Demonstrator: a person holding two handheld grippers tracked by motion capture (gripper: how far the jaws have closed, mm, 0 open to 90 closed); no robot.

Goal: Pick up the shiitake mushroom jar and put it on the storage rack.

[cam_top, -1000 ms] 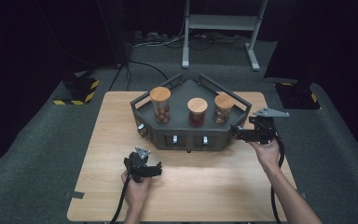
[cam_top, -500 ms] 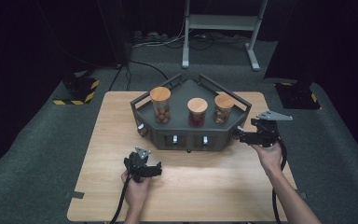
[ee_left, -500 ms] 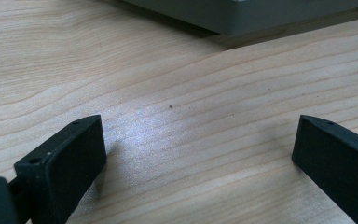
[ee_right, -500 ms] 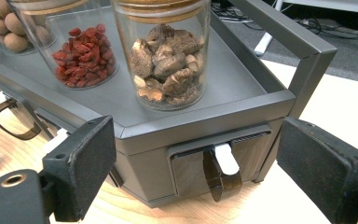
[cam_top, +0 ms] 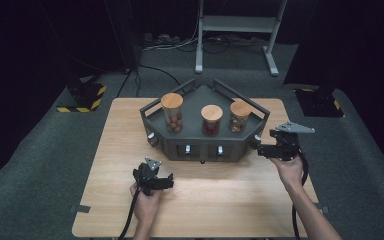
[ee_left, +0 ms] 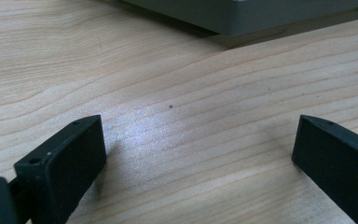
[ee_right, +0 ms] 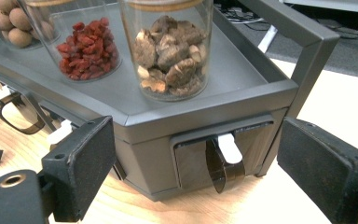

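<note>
A dark grey stand (cam_top: 200,142) with a railed top sits at the back middle of the wooden table (cam_top: 210,205). On it stand three glass jars with wooden lids: brown balls (cam_top: 172,114), red berries (cam_top: 211,120) and brown chunks (cam_top: 240,117). My right gripper (cam_top: 259,149) is open at the stand's right corner. In the right gripper view its jaws (ee_right: 198,140) flank a small front drawer (ee_right: 205,163) with a dark clear handle (ee_right: 220,168), apart from it. My left gripper (cam_top: 160,179) rests low over bare wood, open (ee_left: 196,140) with nothing between its jaws.
The stand's front carries more small drawers with white tabs (cam_top: 187,149). The table's edges drop to grey carpet (cam_top: 45,165). A metal frame (cam_top: 235,30) stands behind the table, and cables (cam_top: 130,220) trail from both grippers toward the person.
My right gripper has sunk slightly toward the table beside the stand's right corner. The left gripper has stayed where it was.
</note>
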